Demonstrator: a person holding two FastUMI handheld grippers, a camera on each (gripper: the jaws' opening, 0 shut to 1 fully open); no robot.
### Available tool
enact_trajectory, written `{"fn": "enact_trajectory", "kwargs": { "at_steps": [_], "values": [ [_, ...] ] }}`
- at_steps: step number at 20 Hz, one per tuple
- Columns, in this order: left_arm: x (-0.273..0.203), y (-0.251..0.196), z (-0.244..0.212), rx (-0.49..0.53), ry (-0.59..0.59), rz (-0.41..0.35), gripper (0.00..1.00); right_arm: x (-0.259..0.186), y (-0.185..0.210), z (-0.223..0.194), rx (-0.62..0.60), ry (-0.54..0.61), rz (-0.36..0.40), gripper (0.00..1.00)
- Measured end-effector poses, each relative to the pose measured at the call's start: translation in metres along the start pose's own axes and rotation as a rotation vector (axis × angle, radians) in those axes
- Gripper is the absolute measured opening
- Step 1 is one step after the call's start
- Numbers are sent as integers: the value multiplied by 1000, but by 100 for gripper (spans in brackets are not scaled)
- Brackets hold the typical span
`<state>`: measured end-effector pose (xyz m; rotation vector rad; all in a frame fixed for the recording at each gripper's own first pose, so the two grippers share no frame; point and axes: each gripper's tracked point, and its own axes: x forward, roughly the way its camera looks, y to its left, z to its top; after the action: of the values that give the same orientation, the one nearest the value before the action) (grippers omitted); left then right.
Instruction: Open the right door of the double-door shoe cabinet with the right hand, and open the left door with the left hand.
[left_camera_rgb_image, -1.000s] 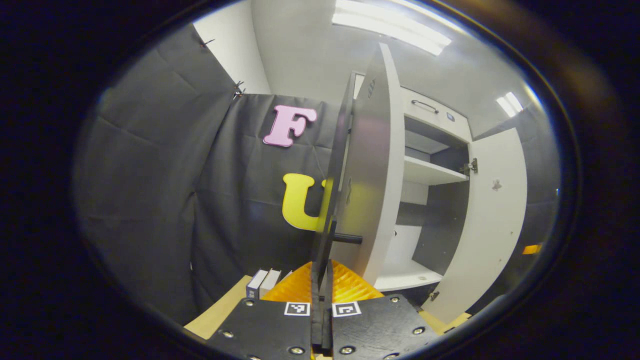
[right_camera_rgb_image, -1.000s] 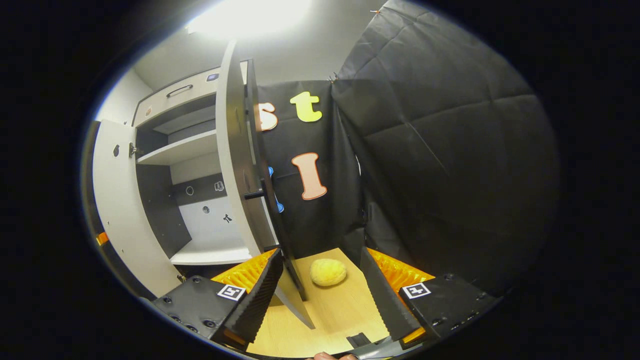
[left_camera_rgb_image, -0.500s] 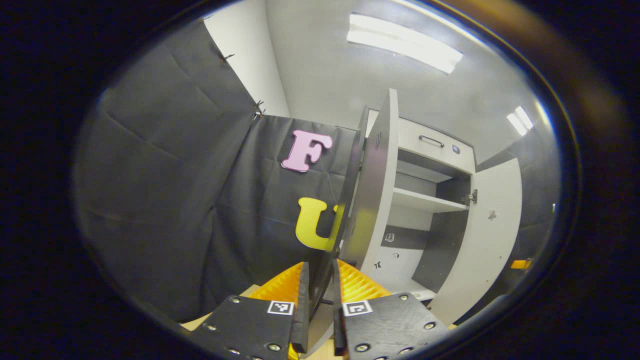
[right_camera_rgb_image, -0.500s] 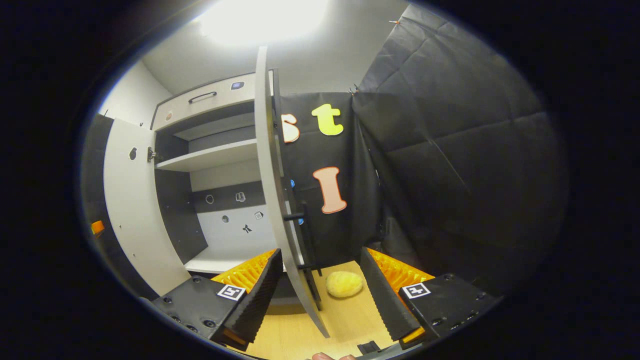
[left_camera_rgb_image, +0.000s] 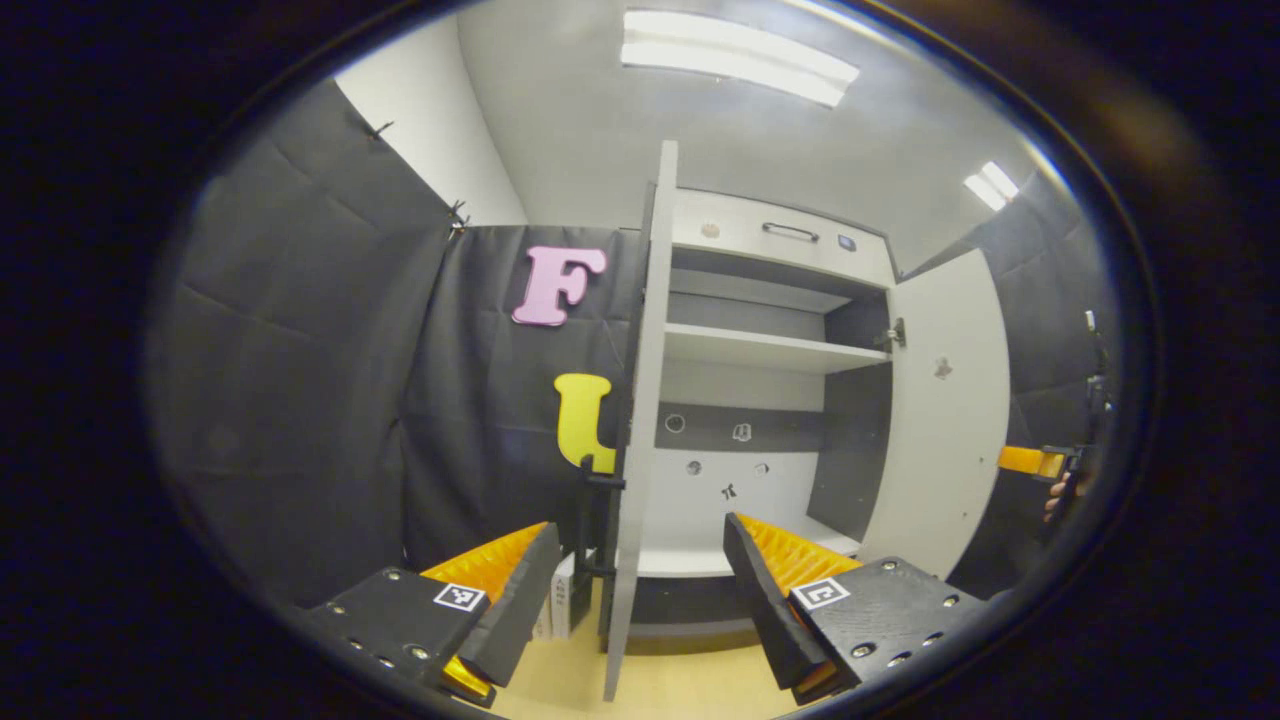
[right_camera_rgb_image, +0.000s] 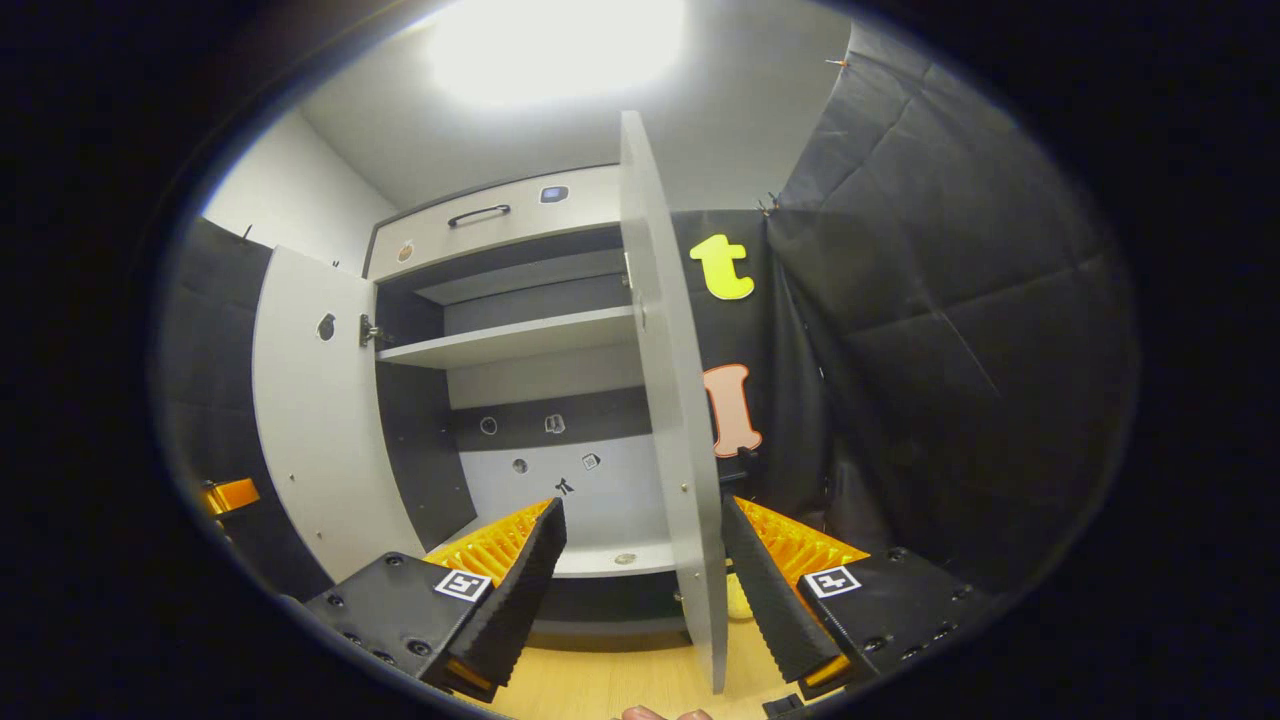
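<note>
The shoe cabinet stands with both doors swung wide. In the left gripper view the left door is seen edge-on, its black bar handle on the outer face. My left gripper is open, a finger on each side of that door's edge without touching it. The right door hangs open farther right, with the other gripper and a hand beyond it. In the right gripper view my right gripper is open, straddling the right door with a gap on both sides. The left door stands open there too.
One shelf crosses the cabinet, and a drawer with a handle sits above. Small boxes stand on the wooden surface behind the left door. A yellow round thing peeks out behind the right door. Black cloth walls close both sides.
My left gripper, shut on the left door's edge a second ago, has let go, opened wide and drawn back. The right gripper stayed open and backed away, turning toward the cabinet.
</note>
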<state>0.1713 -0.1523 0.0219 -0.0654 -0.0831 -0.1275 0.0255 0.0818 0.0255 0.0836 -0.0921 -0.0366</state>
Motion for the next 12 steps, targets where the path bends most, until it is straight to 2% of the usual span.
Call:
{"fn": "enact_trajectory", "kwargs": {
  "at_steps": [1, 2, 3, 7, 12],
  "values": [
    [0, -5, -6, 3, 8, -5, 94, -1, 3, -4, -10, 4, 4, 92],
    [-1, -8, -14, 2, 21, -4, 94, -3, 11, -9, -18, 10, 10, 92],
    [-1, -12, -23, -5, 41, -7, 94, -3, 16, -14, -26, 15, 19, 98],
    [1, -17, -43, -50, 81, -11, 94, -6, 28, -32, -34, 36, 41, 98],
    [-5, -9, -47, 2, 98, 37, 95, 0, 29, -41, -12, 53, 56, 98]
  ]
}}
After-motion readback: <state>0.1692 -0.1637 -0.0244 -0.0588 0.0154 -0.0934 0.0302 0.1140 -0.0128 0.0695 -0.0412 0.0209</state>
